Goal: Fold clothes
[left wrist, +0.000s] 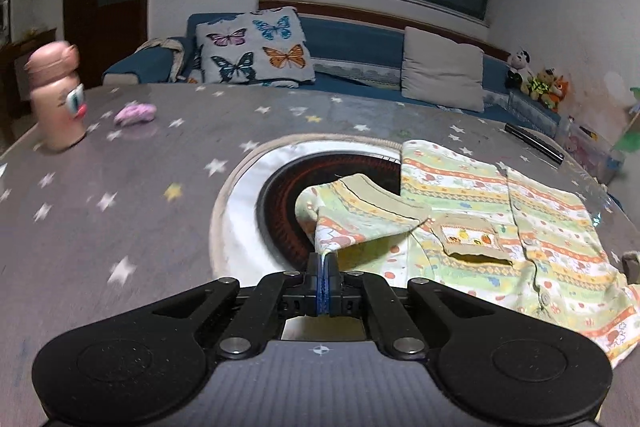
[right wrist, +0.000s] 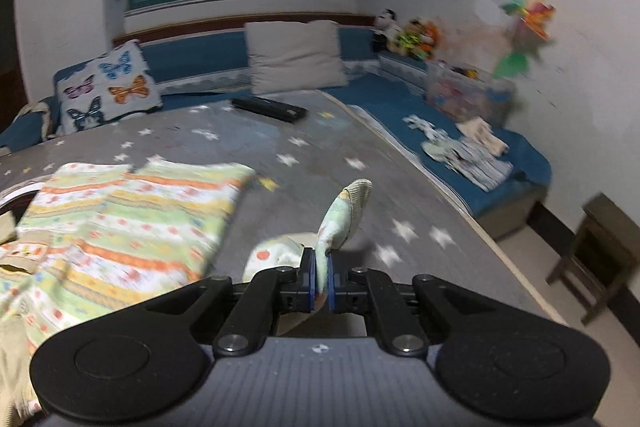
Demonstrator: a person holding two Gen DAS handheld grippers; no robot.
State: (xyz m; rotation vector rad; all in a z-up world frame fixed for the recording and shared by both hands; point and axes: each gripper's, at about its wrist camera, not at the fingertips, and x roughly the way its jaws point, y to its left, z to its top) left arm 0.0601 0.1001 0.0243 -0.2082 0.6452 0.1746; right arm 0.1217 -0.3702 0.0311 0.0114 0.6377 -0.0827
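Observation:
A small child's shirt (left wrist: 500,219) with green, yellow and orange stripes lies spread on the grey star-patterned table (left wrist: 152,195). My left gripper (left wrist: 322,261) is shut on the shirt's left sleeve (left wrist: 360,215), which has a tan cuff and is lifted and folded over toward the chest pocket. In the right wrist view the shirt's body (right wrist: 128,211) lies to the left. My right gripper (right wrist: 320,269) is shut on the other sleeve (right wrist: 344,211), whose tan cuff stands up above the jaws.
A round dark inset with a white rim (left wrist: 248,195) sits in the table under the shirt. A pink bottle (left wrist: 56,95) and a pink cloth scrap (left wrist: 134,113) stand far left. A black remote (right wrist: 270,109) lies at the back. A blue sofa (right wrist: 400,99) with cushions wraps the table.

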